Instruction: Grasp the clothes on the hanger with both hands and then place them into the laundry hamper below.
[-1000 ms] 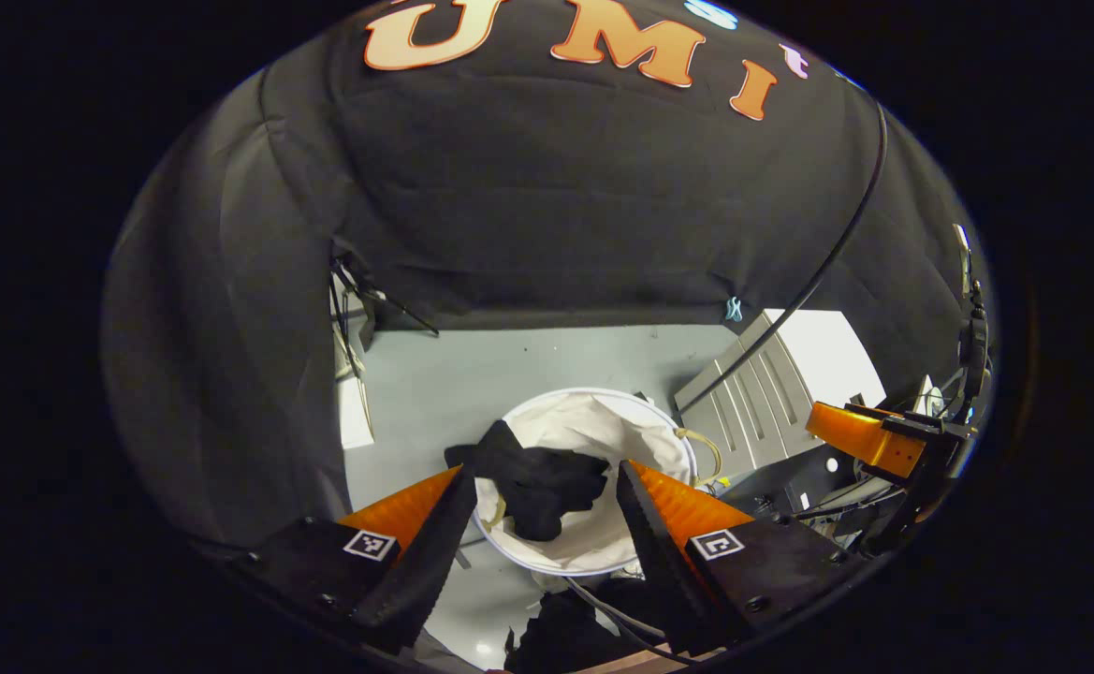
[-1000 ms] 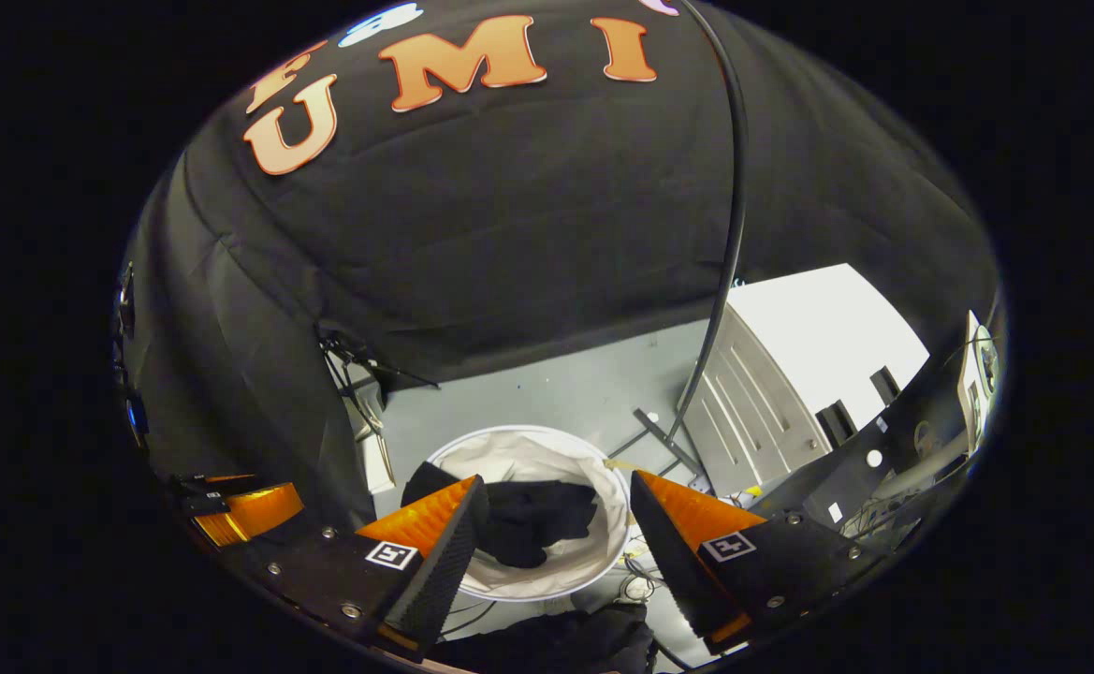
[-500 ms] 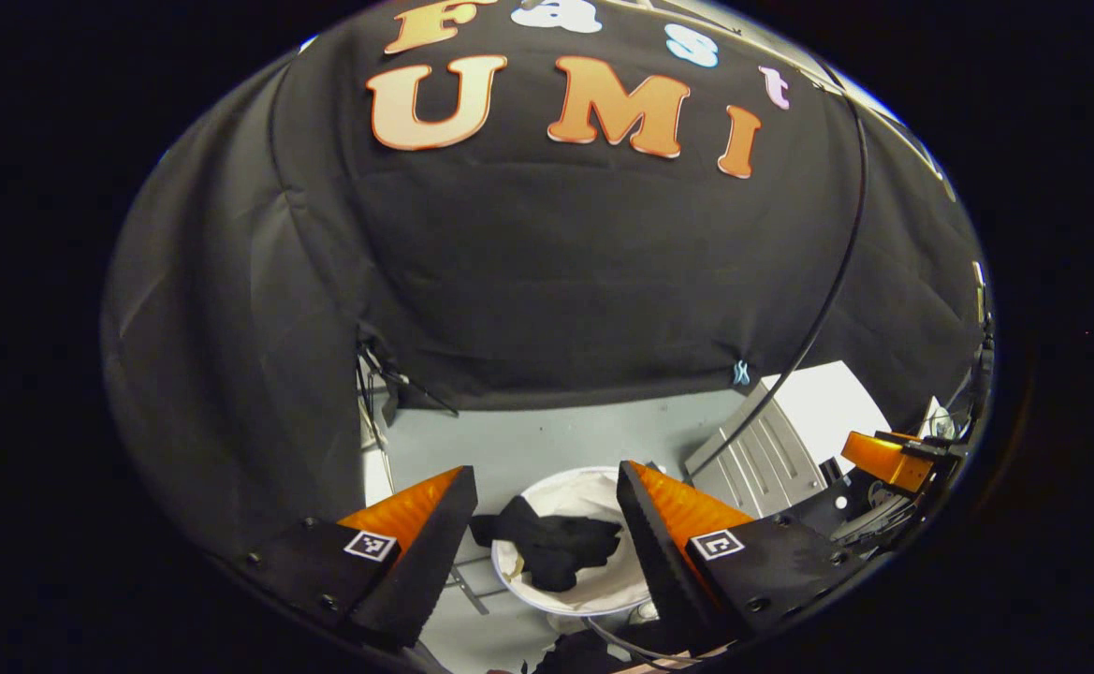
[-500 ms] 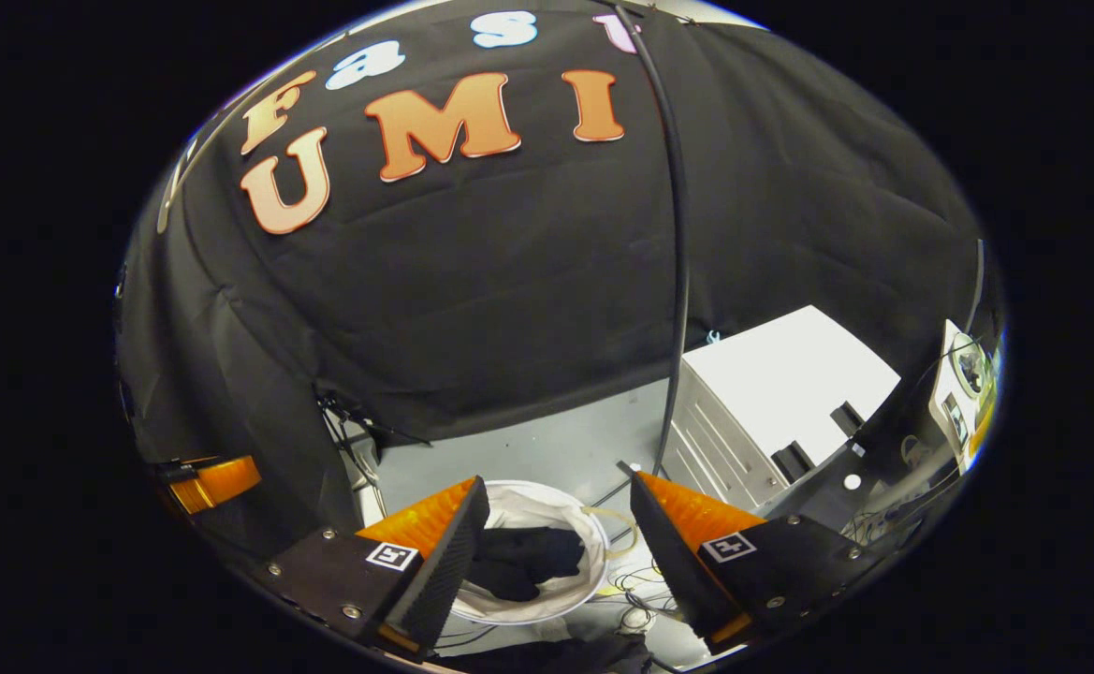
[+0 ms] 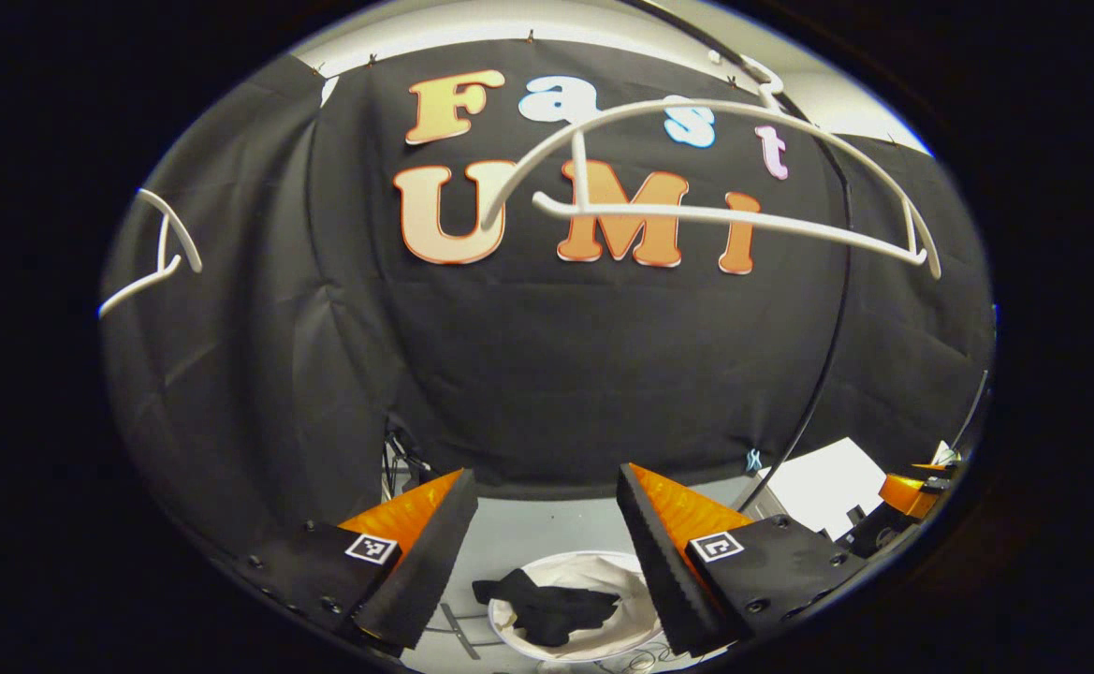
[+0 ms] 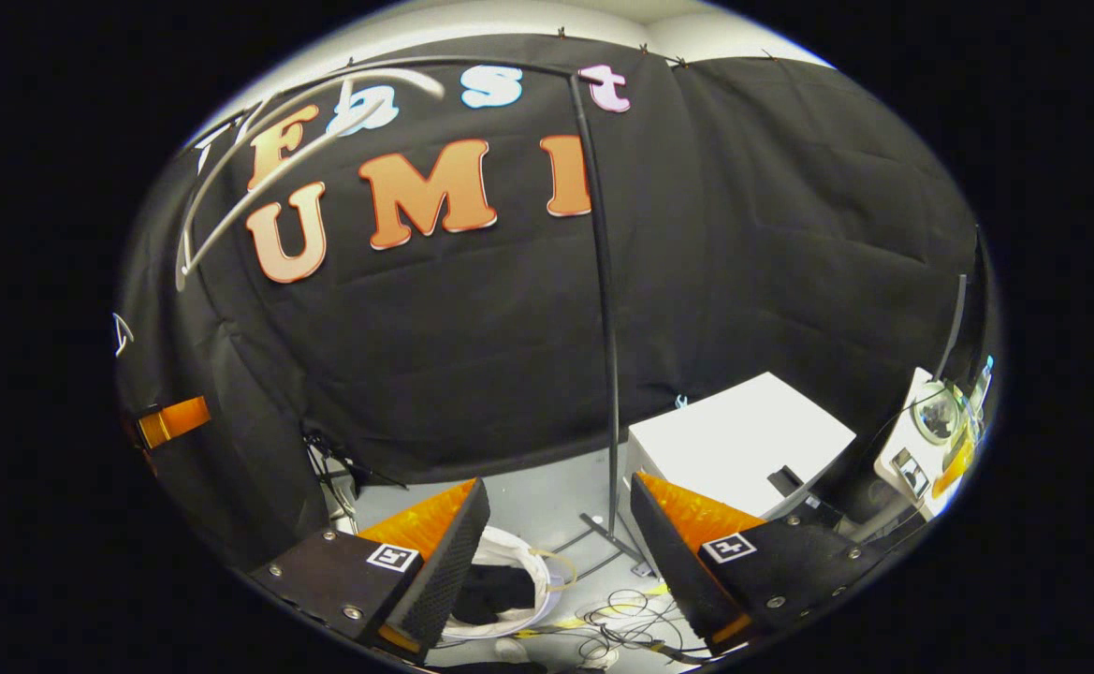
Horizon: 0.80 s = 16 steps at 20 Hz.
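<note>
Down inside the white hamper (image 5: 603, 646) lies crumpled black clothing (image 5: 547, 608).

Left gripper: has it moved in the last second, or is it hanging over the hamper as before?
Yes. The left gripper has risen and tilted up: the laundry hamper has slid down its view, and the white hanger has entered.
</note>
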Tool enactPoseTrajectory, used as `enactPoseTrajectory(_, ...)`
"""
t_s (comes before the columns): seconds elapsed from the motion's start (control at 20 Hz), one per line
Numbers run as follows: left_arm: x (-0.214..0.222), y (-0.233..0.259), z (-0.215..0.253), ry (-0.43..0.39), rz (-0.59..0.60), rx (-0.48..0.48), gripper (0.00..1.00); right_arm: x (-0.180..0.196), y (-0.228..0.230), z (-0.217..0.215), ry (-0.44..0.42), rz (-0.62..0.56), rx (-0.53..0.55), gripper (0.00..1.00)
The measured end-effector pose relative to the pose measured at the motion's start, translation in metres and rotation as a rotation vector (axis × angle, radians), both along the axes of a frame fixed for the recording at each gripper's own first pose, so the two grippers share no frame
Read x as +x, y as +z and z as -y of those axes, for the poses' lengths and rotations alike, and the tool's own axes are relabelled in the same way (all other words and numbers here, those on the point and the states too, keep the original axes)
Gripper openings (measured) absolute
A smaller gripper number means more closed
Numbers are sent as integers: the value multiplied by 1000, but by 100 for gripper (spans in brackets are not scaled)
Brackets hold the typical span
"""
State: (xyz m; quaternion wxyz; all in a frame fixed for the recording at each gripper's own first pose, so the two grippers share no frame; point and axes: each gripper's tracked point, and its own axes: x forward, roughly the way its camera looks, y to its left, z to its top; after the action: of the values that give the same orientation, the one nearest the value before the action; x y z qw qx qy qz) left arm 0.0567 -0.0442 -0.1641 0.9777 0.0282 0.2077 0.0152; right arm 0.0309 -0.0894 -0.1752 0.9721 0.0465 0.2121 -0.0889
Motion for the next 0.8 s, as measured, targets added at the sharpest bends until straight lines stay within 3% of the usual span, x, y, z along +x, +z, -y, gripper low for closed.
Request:
enactPoseTrajectory(0.5, -29, 91, 11, 100, 200, 4, 98, -26, 113, 30, 94, 174, 13, 94)
enactPoseTrajectory(0.55, -33, 100, 12, 106, 217, -1, 98, -35, 119, 37, 102, 198, 8, 100)
enactPoseTrajectory(0.65, -42, 117, 14, 111, 261, -14, 100, -43, 133, 44, 116, 240, 3, 100)
enactPoseTrajectory(0.8, -54, 142, 14, 132, 314, -6, 96, -46, 155, 48, 145, 305, -23, 100)
